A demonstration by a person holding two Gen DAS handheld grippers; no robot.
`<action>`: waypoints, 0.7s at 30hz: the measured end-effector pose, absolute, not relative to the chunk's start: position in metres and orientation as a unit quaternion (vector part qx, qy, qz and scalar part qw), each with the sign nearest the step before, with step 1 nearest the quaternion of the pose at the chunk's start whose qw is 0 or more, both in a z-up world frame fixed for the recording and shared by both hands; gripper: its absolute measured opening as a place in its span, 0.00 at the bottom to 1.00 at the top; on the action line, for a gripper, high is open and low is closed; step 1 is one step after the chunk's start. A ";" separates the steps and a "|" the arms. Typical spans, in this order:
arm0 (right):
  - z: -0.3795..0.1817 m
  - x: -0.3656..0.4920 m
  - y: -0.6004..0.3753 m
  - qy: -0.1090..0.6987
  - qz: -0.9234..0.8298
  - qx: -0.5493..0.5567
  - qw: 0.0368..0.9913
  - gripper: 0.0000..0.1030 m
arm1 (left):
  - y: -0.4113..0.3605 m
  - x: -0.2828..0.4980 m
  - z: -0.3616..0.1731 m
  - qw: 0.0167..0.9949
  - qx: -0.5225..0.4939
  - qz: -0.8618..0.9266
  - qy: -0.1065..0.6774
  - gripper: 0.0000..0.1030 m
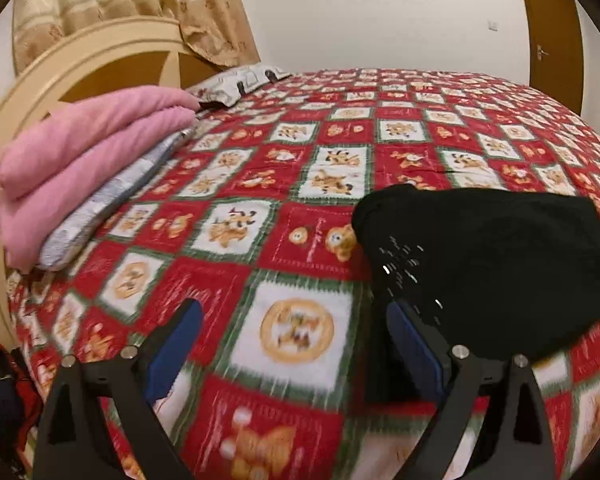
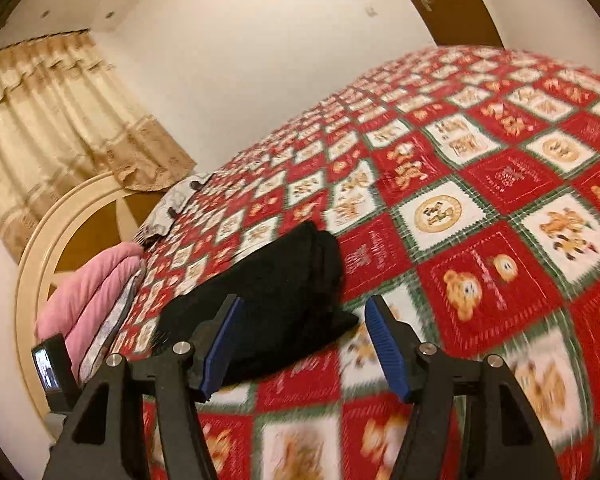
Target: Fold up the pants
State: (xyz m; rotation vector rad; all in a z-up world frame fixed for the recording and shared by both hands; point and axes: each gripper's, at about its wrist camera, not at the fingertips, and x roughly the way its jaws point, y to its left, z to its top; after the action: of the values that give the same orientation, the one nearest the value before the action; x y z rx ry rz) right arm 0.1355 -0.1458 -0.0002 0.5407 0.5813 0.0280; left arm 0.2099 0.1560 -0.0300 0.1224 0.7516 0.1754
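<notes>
Both tongs gape; folded pants lie angled toward the headboard.

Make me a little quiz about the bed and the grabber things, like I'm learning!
1. True or false: the black pants lie in a folded bundle on the quilt.
2. What colour is the folded blanket by the headboard? A pink, B green, C yellow.
3. Fill in: the left gripper and right gripper are both ____, holding nothing.

Key: 1 true; 2 A; 3 open.
</notes>
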 end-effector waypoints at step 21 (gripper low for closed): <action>0.052 0.034 -0.068 0.213 0.021 0.113 0.970 0.74 | 0.123 0.083 0.016 0.959 0.038 0.066 0.271 1.00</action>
State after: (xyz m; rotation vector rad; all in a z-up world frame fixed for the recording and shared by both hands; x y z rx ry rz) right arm 0.0343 -0.0681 0.0520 0.2284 0.4307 0.0418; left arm 0.0829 0.1228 0.0161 0.0770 0.5498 0.1341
